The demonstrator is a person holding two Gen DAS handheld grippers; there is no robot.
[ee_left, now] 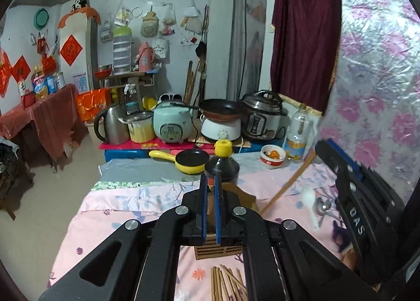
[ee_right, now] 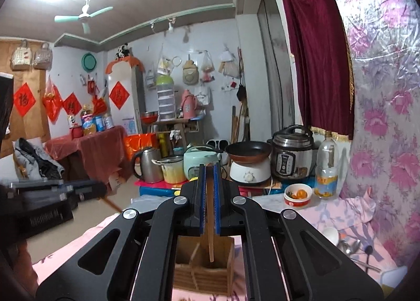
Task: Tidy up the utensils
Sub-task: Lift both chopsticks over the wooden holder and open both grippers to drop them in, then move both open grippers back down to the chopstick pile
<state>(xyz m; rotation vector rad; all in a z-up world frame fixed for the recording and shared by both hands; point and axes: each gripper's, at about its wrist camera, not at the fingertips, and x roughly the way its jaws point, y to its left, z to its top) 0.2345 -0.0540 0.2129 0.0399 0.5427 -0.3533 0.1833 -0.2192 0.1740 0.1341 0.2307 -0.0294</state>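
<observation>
My left gripper (ee_left: 210,182) is shut on the rim of a wooden utensil holder (ee_left: 218,251) that stands on the pink flowered cloth. My right gripper (ee_right: 209,169) is shut on a flat wooden utensil (ee_right: 210,222), a thin wooden strip whose lower end hangs inside the holder (ee_right: 204,269). A bundle of wooden chopsticks (ee_left: 225,282) lies on the cloth in front of the holder. A white spoon (ee_left: 309,201) and metal spoons (ee_left: 324,206) lie at the right; they also show in the right wrist view (ee_right: 349,245).
A dark bottle with a yellow cap (ee_left: 222,161), a yellow pan (ee_left: 190,160) and a red-white bowl of oranges (ee_left: 273,155) stand beyond the holder. Cookers, a kettle (ee_left: 110,125) and pots line the far edge. A flowered foil wall (ee_left: 380,91) is at the right.
</observation>
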